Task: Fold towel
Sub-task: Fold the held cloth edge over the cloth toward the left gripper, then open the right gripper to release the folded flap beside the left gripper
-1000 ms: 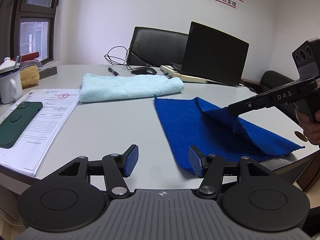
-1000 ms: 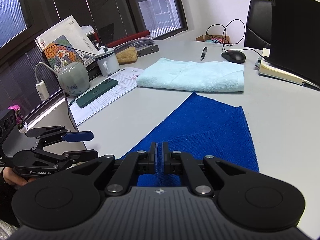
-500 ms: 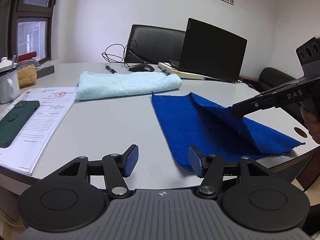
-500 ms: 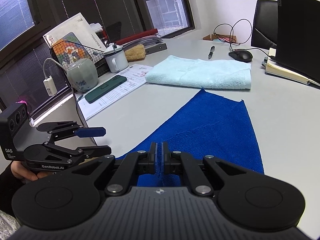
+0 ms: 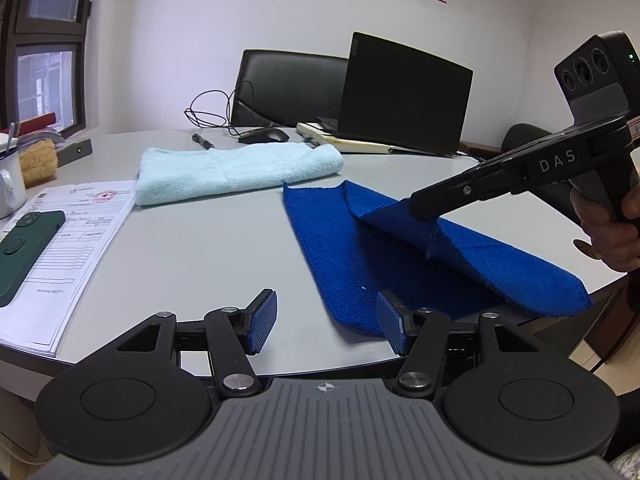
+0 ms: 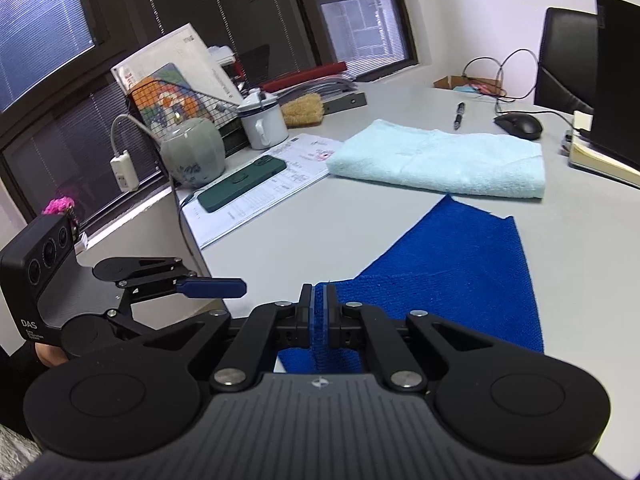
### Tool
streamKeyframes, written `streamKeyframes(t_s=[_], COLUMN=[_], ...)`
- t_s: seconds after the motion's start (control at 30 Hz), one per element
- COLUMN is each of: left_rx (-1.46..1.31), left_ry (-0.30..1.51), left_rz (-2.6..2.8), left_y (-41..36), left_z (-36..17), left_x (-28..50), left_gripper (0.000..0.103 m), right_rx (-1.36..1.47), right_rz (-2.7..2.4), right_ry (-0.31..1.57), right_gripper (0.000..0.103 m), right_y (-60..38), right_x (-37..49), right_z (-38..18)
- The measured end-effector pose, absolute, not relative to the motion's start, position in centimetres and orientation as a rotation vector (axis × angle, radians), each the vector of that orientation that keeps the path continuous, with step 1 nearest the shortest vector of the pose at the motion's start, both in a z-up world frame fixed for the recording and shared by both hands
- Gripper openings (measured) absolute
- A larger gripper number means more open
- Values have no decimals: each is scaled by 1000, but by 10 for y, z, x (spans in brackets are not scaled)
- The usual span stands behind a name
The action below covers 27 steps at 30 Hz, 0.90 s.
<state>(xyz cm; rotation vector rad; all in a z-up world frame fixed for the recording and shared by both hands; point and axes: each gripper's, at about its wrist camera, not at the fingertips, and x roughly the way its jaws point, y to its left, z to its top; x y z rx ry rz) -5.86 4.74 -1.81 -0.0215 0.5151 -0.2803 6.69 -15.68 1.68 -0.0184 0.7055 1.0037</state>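
A blue towel (image 5: 352, 248) lies on the grey table (image 5: 200, 240), its near end at the front edge. My right gripper (image 6: 319, 312) is shut on the towel's right edge (image 6: 440, 280) and holds it lifted over the flat part; it shows from the side in the left wrist view (image 5: 416, 206). My left gripper (image 5: 326, 320) is open and empty, low at the table's front edge, its right pad (image 5: 390, 326) just in front of the towel's near end.
A folded light-blue towel (image 5: 236, 168) lies behind the blue one. Papers (image 5: 68, 240) and a green phone (image 5: 24, 248) lie at the left. A laptop (image 5: 404, 92), notebook, mouse (image 5: 264, 135), pen and cable are at the back. Mug (image 6: 262, 122) and jar (image 6: 192, 154) stand by the window.
My right gripper has carried the lifted towel edge a little further left over the towel. My left gripper has dropped slightly and stays open.
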Motion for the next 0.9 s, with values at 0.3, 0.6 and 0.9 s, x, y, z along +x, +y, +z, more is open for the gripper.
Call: streamKeyframes(t_s=[0.3, 0.6, 0.9], left_rx=[-1, 18, 34], left_ry=[528, 523, 520], left_rz=[-311, -322, -330], left_y=[46, 42, 38], left_z=[-20, -19, -17], left_x=[-65, -68, -70], left_gripper=[59, 62, 62], right_rx=[-108, -167, -160], right_rz=[1062, 1091, 1093], right_ry=[746, 770, 769], right_gripper=[4, 4, 13], right_y=[-127, -108, -109], right_x=[56, 48, 46], right_z=[4, -7, -6])
